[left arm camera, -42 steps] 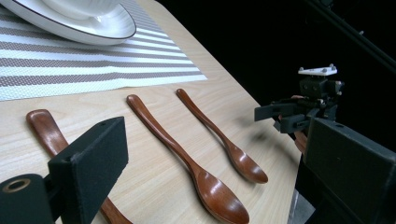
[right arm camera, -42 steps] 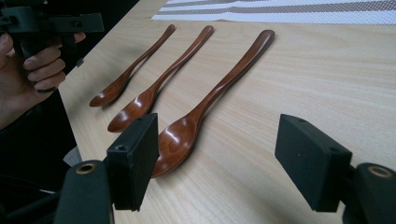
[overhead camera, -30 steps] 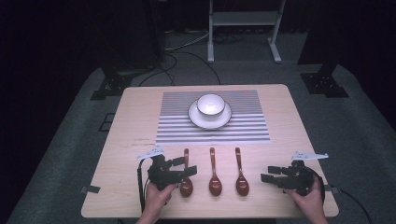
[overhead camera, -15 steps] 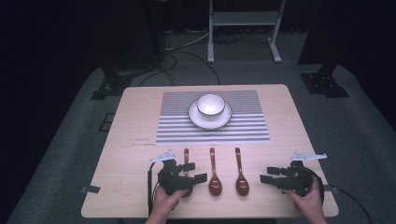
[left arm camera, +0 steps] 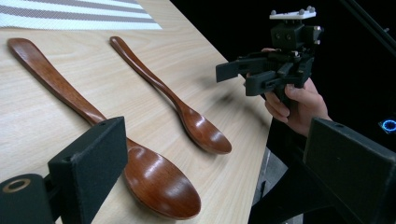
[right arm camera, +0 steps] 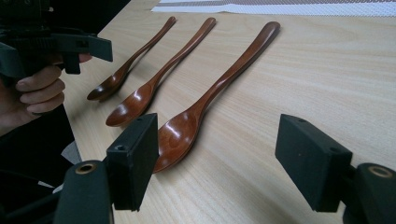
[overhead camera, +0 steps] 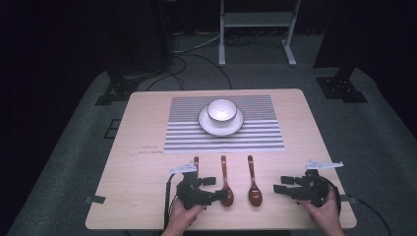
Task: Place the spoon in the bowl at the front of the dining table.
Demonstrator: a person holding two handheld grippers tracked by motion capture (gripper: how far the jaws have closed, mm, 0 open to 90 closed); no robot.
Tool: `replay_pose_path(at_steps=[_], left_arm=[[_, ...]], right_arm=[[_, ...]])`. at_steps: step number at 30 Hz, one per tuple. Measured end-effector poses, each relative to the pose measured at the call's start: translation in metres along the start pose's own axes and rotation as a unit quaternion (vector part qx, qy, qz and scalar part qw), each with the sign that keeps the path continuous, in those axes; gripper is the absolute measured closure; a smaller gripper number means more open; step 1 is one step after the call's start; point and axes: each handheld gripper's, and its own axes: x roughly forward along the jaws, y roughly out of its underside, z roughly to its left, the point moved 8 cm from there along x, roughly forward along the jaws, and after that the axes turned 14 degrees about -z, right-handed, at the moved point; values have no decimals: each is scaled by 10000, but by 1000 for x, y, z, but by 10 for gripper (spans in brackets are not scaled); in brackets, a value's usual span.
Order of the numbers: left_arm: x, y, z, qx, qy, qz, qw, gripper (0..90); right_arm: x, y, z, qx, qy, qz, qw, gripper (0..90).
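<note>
Pale wooden table (overhead camera: 147, 128), striped mat (overhead camera: 255, 135); apparently carpeted, dark room.

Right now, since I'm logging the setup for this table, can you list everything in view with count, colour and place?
Glossy brown wooden spoons: three, brown, side by side near the front edge of the table, handles pointing toward the mat; the left one is partly hidden by the left claw.
Small white bowl: one, white, standing on the plate.
Round white plate: one, white, middle of the mat.
Grey-and-white striped placemat: one, far half of the table.
Light wooden table: one, pale wood, on grey floor.
White metal rack: one, behind the table.
Left claw: one, black, open, over the left spoon.
Right claw: one, black, open, right of the spoons.
</note>
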Motion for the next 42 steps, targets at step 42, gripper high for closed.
replay_pose_path(at_steps=[42], left_arm=[[23, 44, -19, -182, 321, 1018, 9941, 54]], right_arm=[[2, 0, -1, 69, -1, -18, 10000, 290]])
